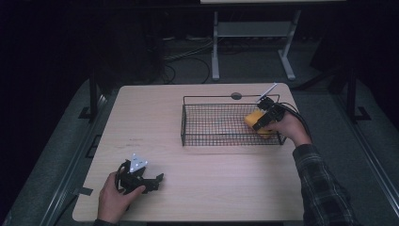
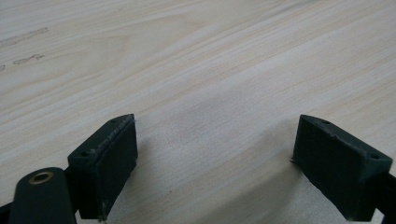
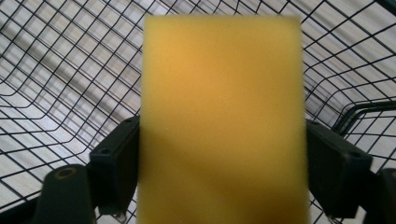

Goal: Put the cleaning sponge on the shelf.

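While the light wooden table (image 1: 202,188) is being viewed from above, a black wire basket (image 1: 230,125) is being shown right of centre in the frame, with a yellow sponge (image 1: 256,120) being held at its right end. That sponge is being gripped by the right gripper (image 1: 266,117), which is being held in a hand (image 1: 294,129) coming from a plaid sleeve (image 1: 324,188) at the lower right. In the right gripper view, the sponge (image 3: 224,121) is being squeezed between the two black jaws, one pressed against each side, with basket mesh (image 3: 70,70) being seen behind it. At the lower left of the high view, the left gripper (image 1: 157,179) is being held low over the table by the other hand (image 1: 113,200). In the left gripper view, its jaws are being kept wide apart over bare wood (image 2: 210,70), with nothing between them
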The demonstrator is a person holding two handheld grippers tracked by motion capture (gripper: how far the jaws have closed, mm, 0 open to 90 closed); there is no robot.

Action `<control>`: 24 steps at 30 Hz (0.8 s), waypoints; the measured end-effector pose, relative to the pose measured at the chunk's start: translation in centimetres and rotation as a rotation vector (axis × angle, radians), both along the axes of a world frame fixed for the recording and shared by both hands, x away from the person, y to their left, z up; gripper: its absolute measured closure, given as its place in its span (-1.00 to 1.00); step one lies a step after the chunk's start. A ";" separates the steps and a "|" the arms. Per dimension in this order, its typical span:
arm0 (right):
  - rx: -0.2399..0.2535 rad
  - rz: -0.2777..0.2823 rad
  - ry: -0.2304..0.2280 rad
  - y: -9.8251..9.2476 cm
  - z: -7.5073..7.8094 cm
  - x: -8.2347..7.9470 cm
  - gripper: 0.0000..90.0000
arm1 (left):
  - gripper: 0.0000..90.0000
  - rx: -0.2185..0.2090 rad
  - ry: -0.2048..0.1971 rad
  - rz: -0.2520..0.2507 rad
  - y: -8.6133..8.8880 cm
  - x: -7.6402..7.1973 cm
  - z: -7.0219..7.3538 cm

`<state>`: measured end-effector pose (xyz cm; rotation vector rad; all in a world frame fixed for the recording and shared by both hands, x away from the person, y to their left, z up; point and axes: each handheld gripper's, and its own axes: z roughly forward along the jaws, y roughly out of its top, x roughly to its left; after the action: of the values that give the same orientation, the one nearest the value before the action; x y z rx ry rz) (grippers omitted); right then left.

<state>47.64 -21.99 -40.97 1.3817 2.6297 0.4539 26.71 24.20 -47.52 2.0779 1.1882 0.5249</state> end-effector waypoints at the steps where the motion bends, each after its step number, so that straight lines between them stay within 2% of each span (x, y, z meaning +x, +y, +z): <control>1: 0.000 0.002 -0.002 0.0 0.0 0.0 -0.58 | -0.71 -0.001 -0.001 0.000 0.0 0.0 0.0; 17: 0.015 0.006 -0.026 -0.1 1.5 -0.6 -0.61 | -0.71 -0.001 -0.001 0.000 0.0 0.0 0.0; 24: 0.030 0.008 -0.061 -0.3 2.6 -1.3 -0.62 | -0.71 0.000 -0.001 0.000 0.0 0.0 0.0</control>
<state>46.36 -22.32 -38.40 1.3447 2.5909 0.5292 26.71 24.19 -47.52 2.0775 1.1873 0.5253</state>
